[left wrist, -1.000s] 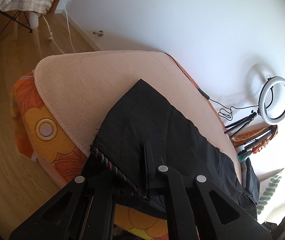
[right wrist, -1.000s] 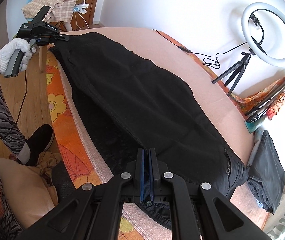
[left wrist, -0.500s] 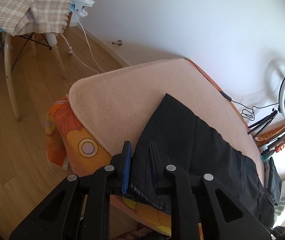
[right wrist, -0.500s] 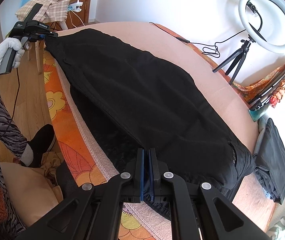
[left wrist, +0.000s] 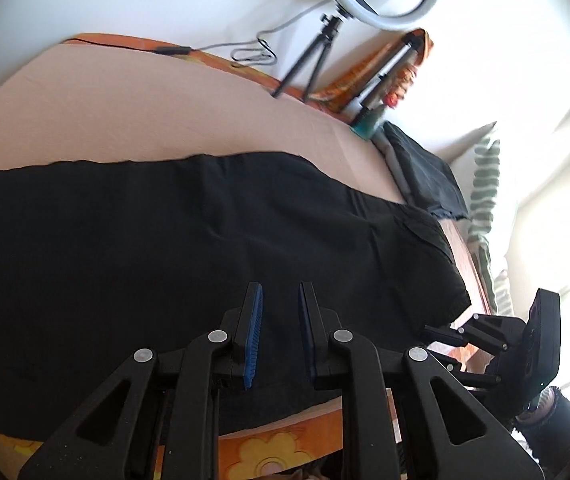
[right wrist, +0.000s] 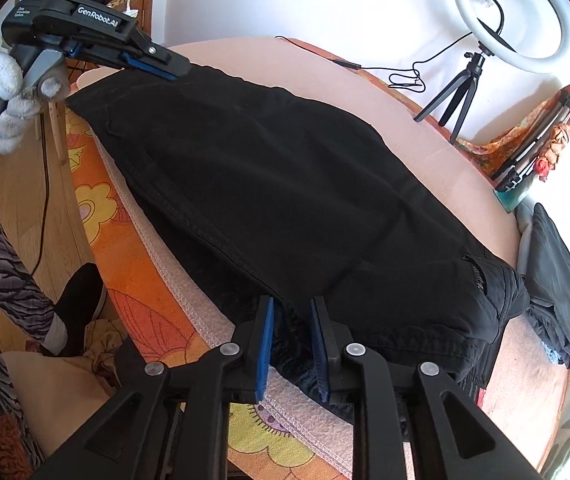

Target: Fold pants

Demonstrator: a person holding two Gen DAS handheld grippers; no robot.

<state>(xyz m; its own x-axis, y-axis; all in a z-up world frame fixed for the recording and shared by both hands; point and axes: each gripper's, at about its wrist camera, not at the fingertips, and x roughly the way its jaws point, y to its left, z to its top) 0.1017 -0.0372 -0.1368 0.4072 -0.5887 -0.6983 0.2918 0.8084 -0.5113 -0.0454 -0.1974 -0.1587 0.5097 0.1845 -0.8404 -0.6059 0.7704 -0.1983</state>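
Left wrist view: the left gripper (left wrist: pixel 279 300) hangs over the black pants (left wrist: pixel 165 248) with its two blue-padded fingers (left wrist: pixel 253 328) parted by a clear gap. No cloth is caught between them. The pants lie lengthwise on the pink blanket (left wrist: pixel 125 108), folded along their length, with the waistband end toward the right gripper (left wrist: pixel 441 334), which shows at the lower right edge of this view.

Right wrist view: the right gripper (right wrist: pixel 292 312) sits at the near edge of the pants (right wrist: pixel 285 184), close to the waistband. Its fingers (right wrist: pixel 265 340) stand apart, one on each side of the fabric edge, and do not pinch it. The left gripper (right wrist: pixel 173 66) appears at the far end of the pants, held by a white-gloved hand (right wrist: pixel 1 96), its tips at the leg hem. Contact with the hem cannot be determined.

A ring light (right wrist: pixel 509 16) on a tripod stands beyond the blanket against the wall. A dark folded garment (right wrist: pixel 557 280) lies beside the waistband end.
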